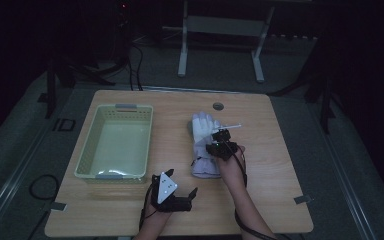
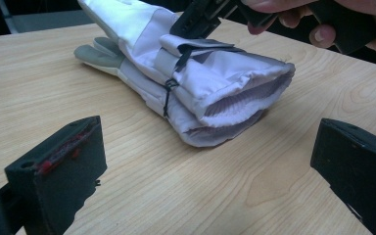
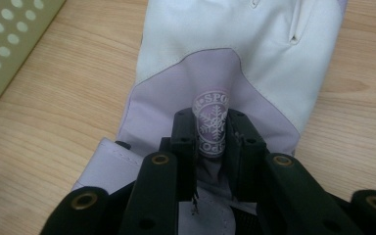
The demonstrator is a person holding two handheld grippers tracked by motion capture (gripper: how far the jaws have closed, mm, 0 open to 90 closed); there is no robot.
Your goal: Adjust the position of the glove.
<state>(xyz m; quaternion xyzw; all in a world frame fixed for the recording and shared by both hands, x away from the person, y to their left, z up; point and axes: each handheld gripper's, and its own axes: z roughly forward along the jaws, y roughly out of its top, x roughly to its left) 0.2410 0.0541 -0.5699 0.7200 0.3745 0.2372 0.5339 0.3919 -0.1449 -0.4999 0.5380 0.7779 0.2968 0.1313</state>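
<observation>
A pale lilac and white winter glove (image 1: 201,150) lies flat in the middle of the wooden table (image 1: 275,175), cuff toward me. My right gripper (image 1: 222,142) sits on top of it. In the right gripper view the jaws (image 3: 210,132) are shut on a raised fold of the glove (image 3: 235,44) that carries a snowflake logo. My left gripper (image 1: 182,183) hovers near the table's front edge, short of the cuff. Its jaws (image 2: 208,156) stand wide open, with the open cuff of the glove (image 2: 225,88) ahead between them. The right gripper (image 2: 200,19) presses on the glove from above.
A pale green perforated basket (image 1: 117,107) stands on the left half of the table, and its wall (image 3: 10,44) lies left of the glove. A round cable hole (image 1: 218,106) is at the far edge. A metal table frame (image 1: 220,30) stands beyond in the dark.
</observation>
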